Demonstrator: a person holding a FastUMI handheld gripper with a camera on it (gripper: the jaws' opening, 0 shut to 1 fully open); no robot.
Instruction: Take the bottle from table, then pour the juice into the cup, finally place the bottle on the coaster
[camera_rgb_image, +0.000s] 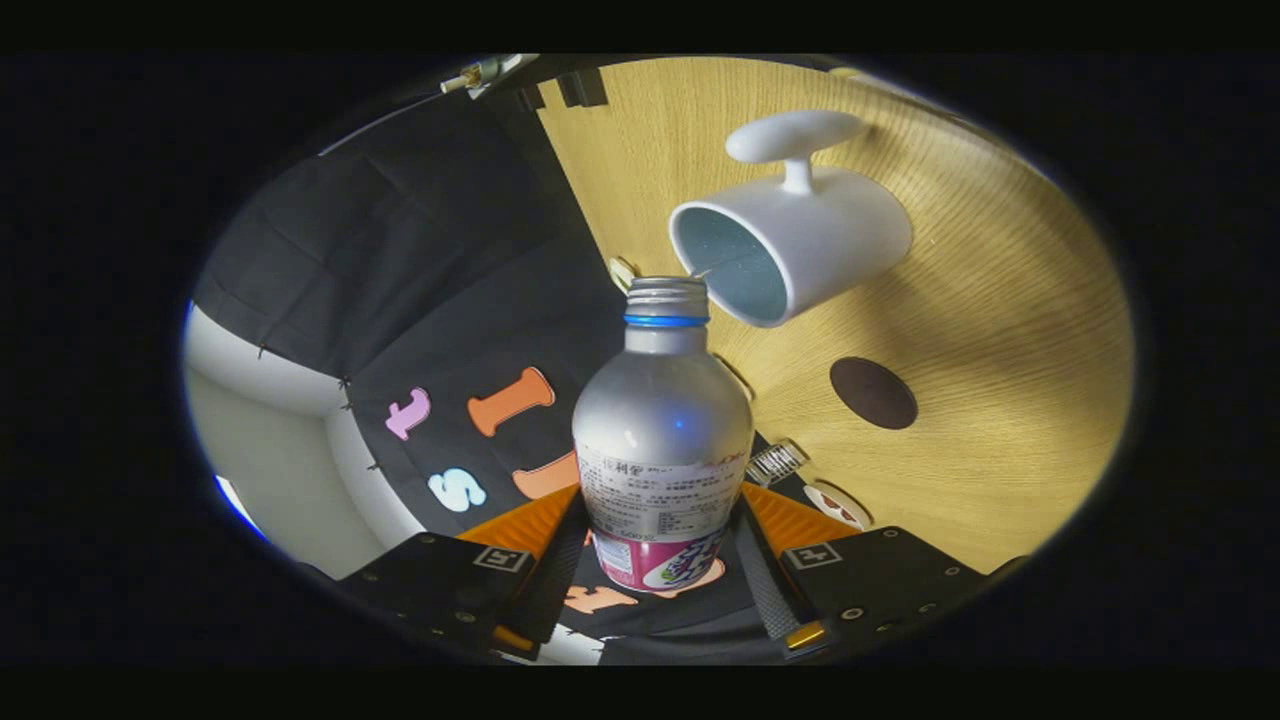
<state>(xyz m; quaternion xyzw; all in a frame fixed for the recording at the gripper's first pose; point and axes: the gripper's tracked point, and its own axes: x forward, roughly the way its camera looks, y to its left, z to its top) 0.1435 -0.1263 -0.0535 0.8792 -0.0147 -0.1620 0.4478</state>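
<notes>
Silver bottle (662, 430) clamped in tongs (660, 575), mouth at cup (790, 245) rim, coaster (873, 392) apart.

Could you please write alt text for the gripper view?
The hand-held gripper is shut on a silver bottle, tipped so its open mouth reaches the rim of a white cup on a wooden table. A dark round coaster lies on the table near the cup.
</notes>
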